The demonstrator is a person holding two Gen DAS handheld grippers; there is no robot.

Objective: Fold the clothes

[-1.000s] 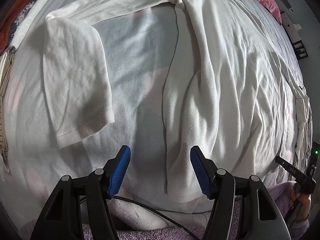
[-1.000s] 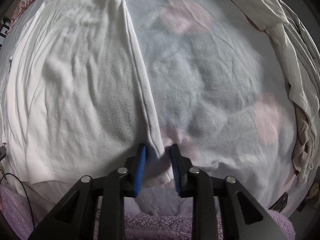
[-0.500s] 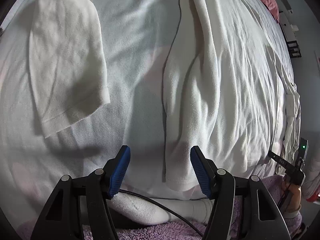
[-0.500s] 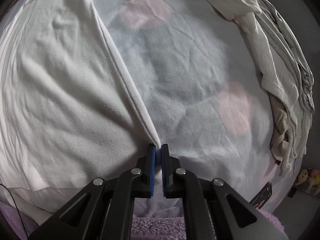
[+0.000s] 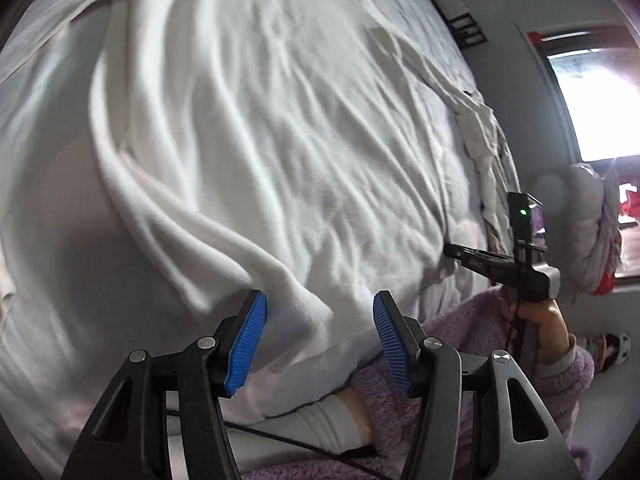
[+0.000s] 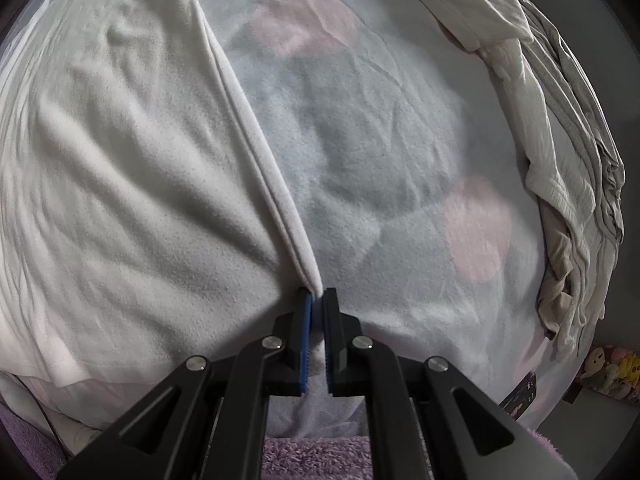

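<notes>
Right tongs (image 6: pixel 319 300) pinch the white fleece garment (image 6: pixel 120 168) at its near hem corner; its edge runs toward 11 o'clock across the bed (image 6: pixel 380 140). My left tongs (image 5: pixel 318 340), half-spread and just closing, straddle the opposite corner unpinched.

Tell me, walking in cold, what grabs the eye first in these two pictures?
First, the big white garment spread over the pale bed cover with its faint pink spots. Then the right gripper, low in its view, pinched shut on the garment's bottom corner. In the other view the left gripper has its blue pads apart over another corner, its jaws having just closed a little without touching it.
</notes>
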